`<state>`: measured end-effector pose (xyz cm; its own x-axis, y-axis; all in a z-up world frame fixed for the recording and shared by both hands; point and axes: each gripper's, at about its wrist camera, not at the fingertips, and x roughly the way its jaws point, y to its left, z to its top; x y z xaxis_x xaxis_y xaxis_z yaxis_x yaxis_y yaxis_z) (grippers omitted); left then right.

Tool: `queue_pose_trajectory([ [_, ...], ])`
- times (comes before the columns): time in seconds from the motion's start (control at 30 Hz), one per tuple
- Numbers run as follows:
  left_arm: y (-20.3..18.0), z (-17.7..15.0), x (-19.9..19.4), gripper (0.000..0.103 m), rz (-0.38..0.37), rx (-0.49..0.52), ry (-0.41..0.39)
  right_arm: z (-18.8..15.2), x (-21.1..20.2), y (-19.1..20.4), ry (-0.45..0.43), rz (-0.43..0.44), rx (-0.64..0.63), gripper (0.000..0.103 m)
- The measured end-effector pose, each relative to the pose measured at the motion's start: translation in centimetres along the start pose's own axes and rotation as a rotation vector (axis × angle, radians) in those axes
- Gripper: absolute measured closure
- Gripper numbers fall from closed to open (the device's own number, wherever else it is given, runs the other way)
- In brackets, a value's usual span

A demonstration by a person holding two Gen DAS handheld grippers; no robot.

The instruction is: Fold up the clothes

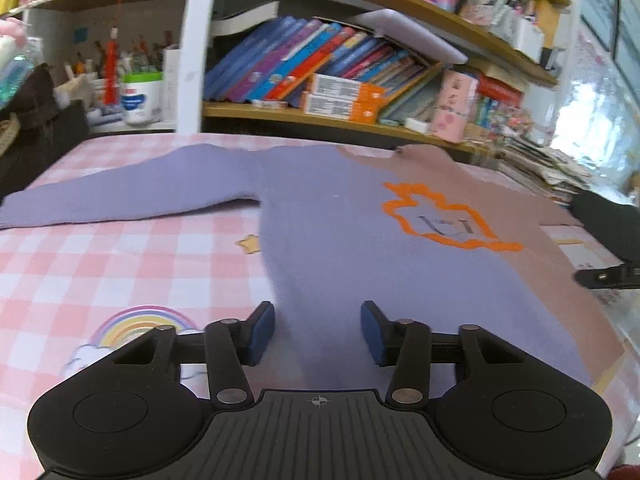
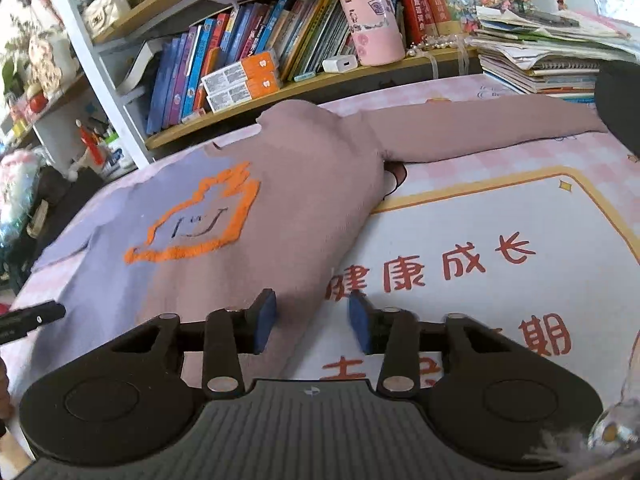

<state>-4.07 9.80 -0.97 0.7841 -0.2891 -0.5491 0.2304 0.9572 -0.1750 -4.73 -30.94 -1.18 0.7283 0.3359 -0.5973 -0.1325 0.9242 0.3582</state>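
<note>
A two-tone sweater lies flat and spread out on the table, its left half purple [image 1: 332, 240], its right half brownish pink [image 2: 312, 200], with an orange outline design on the chest [image 1: 444, 216]. Both sleeves stretch out sideways: the purple one [image 1: 120, 196] and the pink one [image 2: 480, 128]. My left gripper [image 1: 318, 330] is open and empty, its jaws over the purple hem area. My right gripper [image 2: 312, 324] is open and empty, its jaws straddling the sweater's right bottom edge. The other gripper's tip shows at each view's edge [image 1: 604, 276] [image 2: 32, 316].
The table has a pink checked cloth [image 1: 140, 264] with a rainbow print and a white panel with red characters [image 2: 460, 260]. Bookshelves [image 1: 320, 80] packed with books run along the far edge. A stack of papers and notebooks [image 2: 548, 60] sits at the far right.
</note>
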Motion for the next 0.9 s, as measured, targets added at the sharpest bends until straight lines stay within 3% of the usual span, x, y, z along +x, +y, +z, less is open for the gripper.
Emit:
queue_pose_trajectory([
  [0.1,0.5,0.0,0.0,0.081,-0.018,-0.037,0.0,0.9,0.1,-0.1,-0.028,0.049,0.051,0.095],
  [0.17,1.1,0.1,0.1,0.081,-0.05,-0.076,0.001,2.1,-0.2,0.4,-0.084,0.093,0.077,0.095],
  [0.33,1.1,0.1,0.2,0.08,-0.072,-0.091,0.006,4.7,2.7,5.8,-0.153,0.136,-0.075,0.095],
  [0.5,2.0,0.0,0.2,0.078,-0.11,-0.148,0.001,5.3,10.4,7.5,-0.038,0.153,-0.089,0.093],
  [0.6,2.5,-0.1,0.3,0.076,-0.13,-0.177,-0.002,4.8,12.6,7.0,0.023,0.193,-0.04,0.09],
  [0.67,2.8,-0.1,0.3,0.076,-0.144,-0.197,-0.003,5.0,11.2,5.8,-0.009,0.252,0.017,0.081],
  [0.73,3.1,-0.1,0.3,0.076,-0.156,-0.215,-0.005,5.4,8.8,4.2,-0.07,0.299,0.07,0.064],
  [0.8,3.1,-0.1,0.3,0.076,-0.155,-0.214,-0.005,5.5,5.9,2.7,-0.11,0.285,0.094,0.062],
  [0.9,3.1,-0.1,0.3,0.076,-0.155,-0.213,-0.005,5.1,3.0,0.8,-0.104,0.244,0.135,0.055],
])
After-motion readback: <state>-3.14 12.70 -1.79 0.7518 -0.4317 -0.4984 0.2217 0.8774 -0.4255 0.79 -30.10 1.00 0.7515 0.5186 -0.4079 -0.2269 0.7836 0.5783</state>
